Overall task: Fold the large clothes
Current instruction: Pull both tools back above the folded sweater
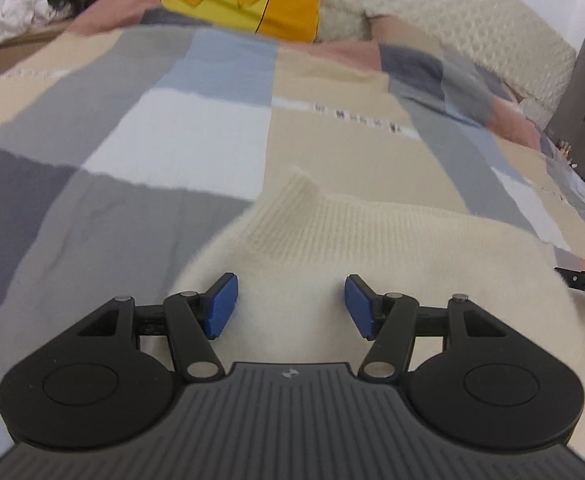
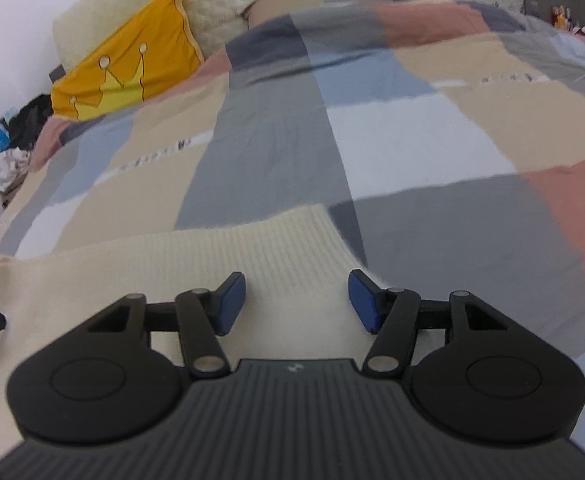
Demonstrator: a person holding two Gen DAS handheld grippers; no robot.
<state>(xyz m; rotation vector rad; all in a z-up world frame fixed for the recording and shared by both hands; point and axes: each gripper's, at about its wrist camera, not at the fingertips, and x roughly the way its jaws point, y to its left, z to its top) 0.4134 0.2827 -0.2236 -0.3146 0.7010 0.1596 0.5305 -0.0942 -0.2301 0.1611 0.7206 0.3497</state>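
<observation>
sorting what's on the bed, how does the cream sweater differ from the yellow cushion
The cream sweater lies flat on the patchwork bedspread right under both tongs; the yellow cushion leans upright at the headboard end, far from them. The sweater is plain, with ribbed knit along its far edge; the cushion is bright with a lighter crown design. The sweater is spread and limp; the cushion looks stuffed and keeps its shape. Both are soft fabric things on the bed.
</observation>
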